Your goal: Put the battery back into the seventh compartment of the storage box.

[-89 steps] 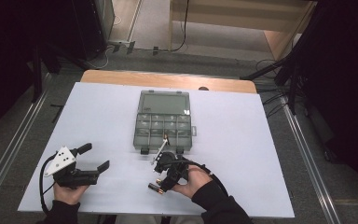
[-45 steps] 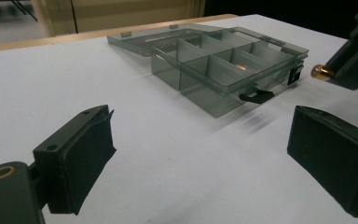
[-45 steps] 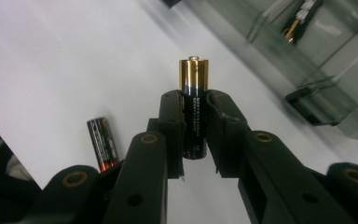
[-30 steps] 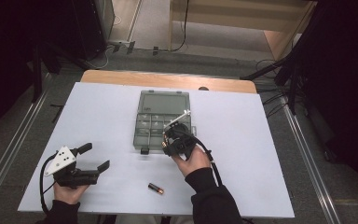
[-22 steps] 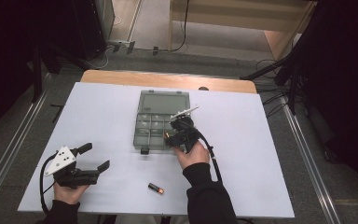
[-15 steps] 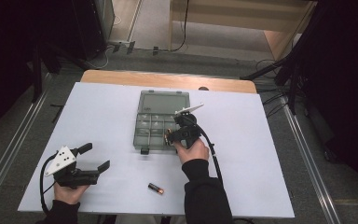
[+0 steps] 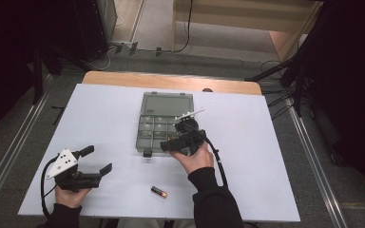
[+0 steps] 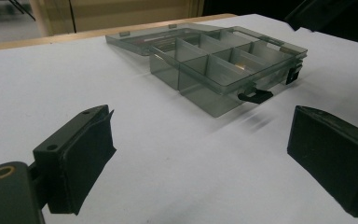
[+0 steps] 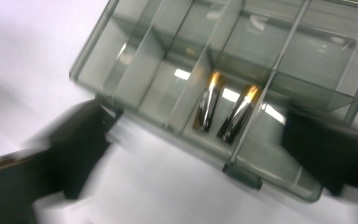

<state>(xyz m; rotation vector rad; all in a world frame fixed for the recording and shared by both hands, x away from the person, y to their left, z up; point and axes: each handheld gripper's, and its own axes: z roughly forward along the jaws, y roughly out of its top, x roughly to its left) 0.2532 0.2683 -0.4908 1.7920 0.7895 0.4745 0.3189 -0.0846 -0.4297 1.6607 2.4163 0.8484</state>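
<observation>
Work in hand: batteries are going into the compartments of the clear organizer box [image 7: 164, 126]; two are lying inside already, one is waiting on the surface [image 7: 266, 156].

Loose battery [image 7: 158, 192]: it is lying on the surface nearest the person, just behind and to the near side of the right hand-held gripper [image 7: 183, 137], well apart from the box; I judge it is waiting there as the next piece to fetch.

Left hand-held gripper [image 7: 92, 160]: it is resting low at the near left, jaws spread wide and released, nothing between the pads [image 8: 91, 158]; it is pointing toward the box, probably parked so as not to crowd the working hand.

Right hand-held gripper: it is hovering at the near edge of the box, jaws standing wide apart after having just been opening, and nothing is sitting between them; the open stance suits letting a battery drop free.

Placed batteries [image 9: 226, 112]: the two are lying side by side just ahead of the right hand-held gripper in one near-row compartment, lengthwise between the dividers, apparently so they cannot roll.

Box latch [image 8: 254, 95]: it is sticking out from the front wall toward the left hand-held gripper, undone.

Lid [image 7: 167, 102]: it is lying folded flat on the far side, keeping every compartment reachable from above.
</observation>
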